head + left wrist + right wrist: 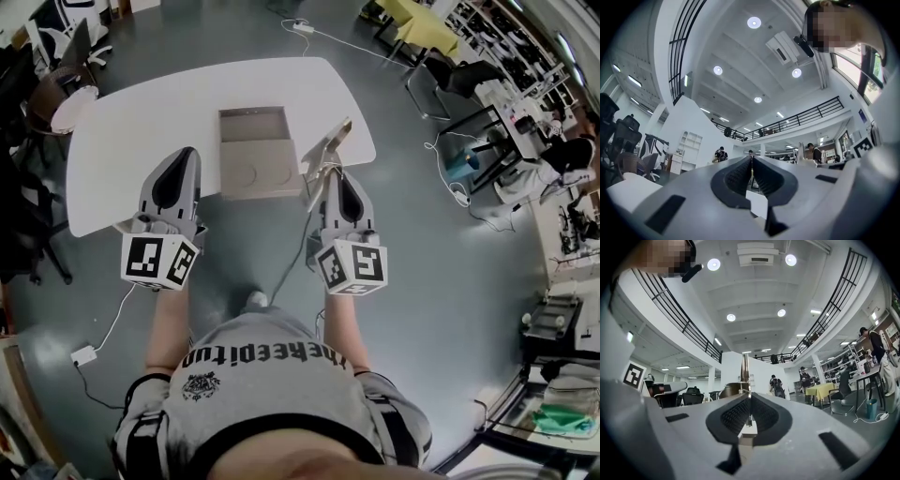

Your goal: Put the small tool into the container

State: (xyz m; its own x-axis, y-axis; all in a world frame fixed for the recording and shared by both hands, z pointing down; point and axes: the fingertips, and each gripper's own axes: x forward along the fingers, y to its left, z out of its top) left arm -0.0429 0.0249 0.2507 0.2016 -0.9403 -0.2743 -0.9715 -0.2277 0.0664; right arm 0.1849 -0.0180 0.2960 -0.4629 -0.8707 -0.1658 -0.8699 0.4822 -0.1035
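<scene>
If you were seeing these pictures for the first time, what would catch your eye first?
First, the right tongs, shut on a thin metal tool at the near-right edge of the white table. Just left of it sits an open greyish container, while the left tongs, shut and empty, hover over the table's near-left part.

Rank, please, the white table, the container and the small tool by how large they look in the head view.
1. white table
2. container
3. small tool, held in the right gripper, plainly smallest
</scene>
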